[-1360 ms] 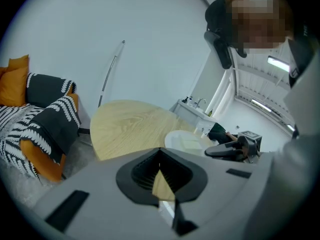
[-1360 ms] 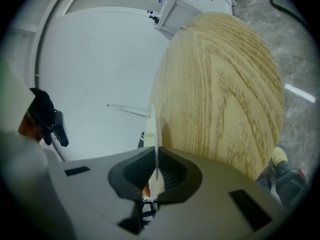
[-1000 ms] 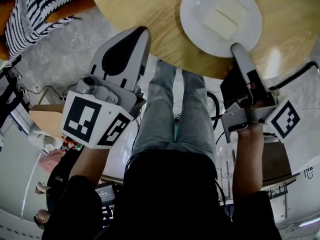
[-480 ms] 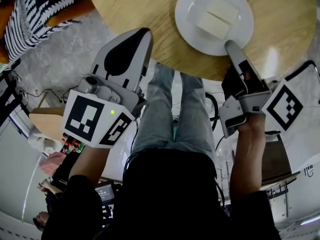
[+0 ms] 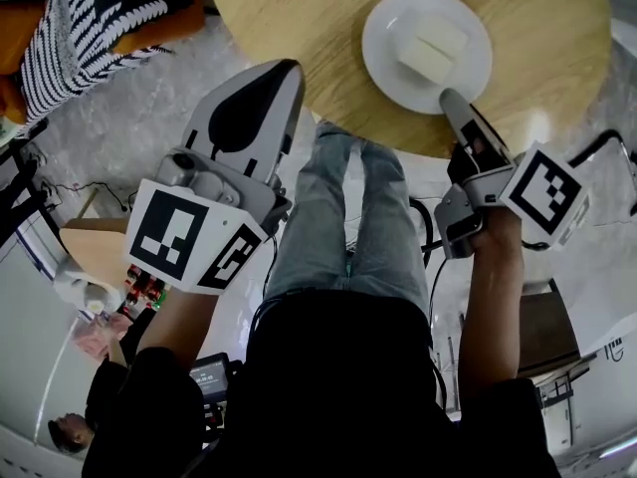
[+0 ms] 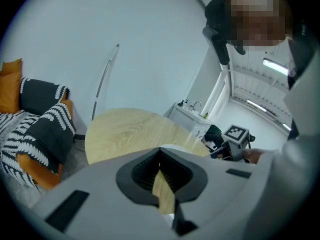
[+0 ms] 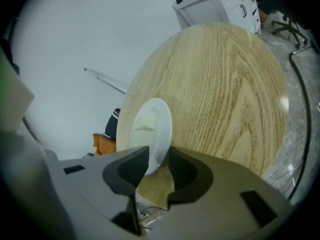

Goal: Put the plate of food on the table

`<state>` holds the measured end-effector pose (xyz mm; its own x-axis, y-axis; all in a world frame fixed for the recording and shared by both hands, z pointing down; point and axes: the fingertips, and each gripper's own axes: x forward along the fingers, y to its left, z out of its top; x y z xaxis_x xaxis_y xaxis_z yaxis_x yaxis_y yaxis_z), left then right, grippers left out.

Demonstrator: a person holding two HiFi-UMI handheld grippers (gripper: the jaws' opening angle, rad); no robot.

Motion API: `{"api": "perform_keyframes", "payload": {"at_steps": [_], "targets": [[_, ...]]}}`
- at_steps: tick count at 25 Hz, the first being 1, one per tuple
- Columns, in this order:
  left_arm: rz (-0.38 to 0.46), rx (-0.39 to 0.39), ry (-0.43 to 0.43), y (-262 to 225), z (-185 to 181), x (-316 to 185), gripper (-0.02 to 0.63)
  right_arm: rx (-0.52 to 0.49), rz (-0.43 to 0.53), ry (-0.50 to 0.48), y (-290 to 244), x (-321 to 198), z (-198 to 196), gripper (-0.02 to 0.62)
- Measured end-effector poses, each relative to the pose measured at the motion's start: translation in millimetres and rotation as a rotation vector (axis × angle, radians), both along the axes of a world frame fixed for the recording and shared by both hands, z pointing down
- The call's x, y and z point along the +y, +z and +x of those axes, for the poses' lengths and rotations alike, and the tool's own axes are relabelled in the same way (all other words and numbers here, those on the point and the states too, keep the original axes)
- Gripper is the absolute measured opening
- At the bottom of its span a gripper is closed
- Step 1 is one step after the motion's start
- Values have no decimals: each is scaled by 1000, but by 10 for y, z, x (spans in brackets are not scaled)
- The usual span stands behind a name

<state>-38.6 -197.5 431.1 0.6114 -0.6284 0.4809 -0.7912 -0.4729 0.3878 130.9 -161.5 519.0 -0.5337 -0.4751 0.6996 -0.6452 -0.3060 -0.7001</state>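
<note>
Round wooden table (image 5: 299, 8) carrying the white plate (image 5: 386, 36) of food (image 5: 433, 46), right gripper (image 5: 450, 98) opening its jaws round the plate's rim, gap showing only in its own view, left gripper (image 5: 287, 66) hovering pinched together, empty.

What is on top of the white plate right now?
A pale block of food sits on the plate. The right gripper, fingers opening around the rim, covers the near edge.

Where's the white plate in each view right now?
Head view: plate at upper right, on the round wooden table.
Left gripper view: cannot make it out.
Right gripper view: left of centre, near rim between the right gripper's opening jaws.
Shared landmark: the table's wood-grain top.
</note>
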Motion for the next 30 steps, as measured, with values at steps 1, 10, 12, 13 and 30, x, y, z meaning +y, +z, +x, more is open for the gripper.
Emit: {"api": "perform_keyframes", "payload": {"at_steps": [1, 10, 12, 13, 30], "targets": [[6, -1, 0, -39, 8, -2, 5, 1, -5, -4, -8, 15, 12, 120], [48, -7, 2, -317, 42, 4, 5, 69, -24, -55, -14, 112, 111, 132], [51, -6, 1, -352, 45, 24, 5, 63, -25, -63, -11, 148, 99, 132], [51, -7, 1, -368, 44, 33, 5, 59, -25, -68, -15, 161, 89, 132], [145, -8, 6, -887, -10, -68, 5, 138, 26, -103, -355, 246, 227, 132]]}}
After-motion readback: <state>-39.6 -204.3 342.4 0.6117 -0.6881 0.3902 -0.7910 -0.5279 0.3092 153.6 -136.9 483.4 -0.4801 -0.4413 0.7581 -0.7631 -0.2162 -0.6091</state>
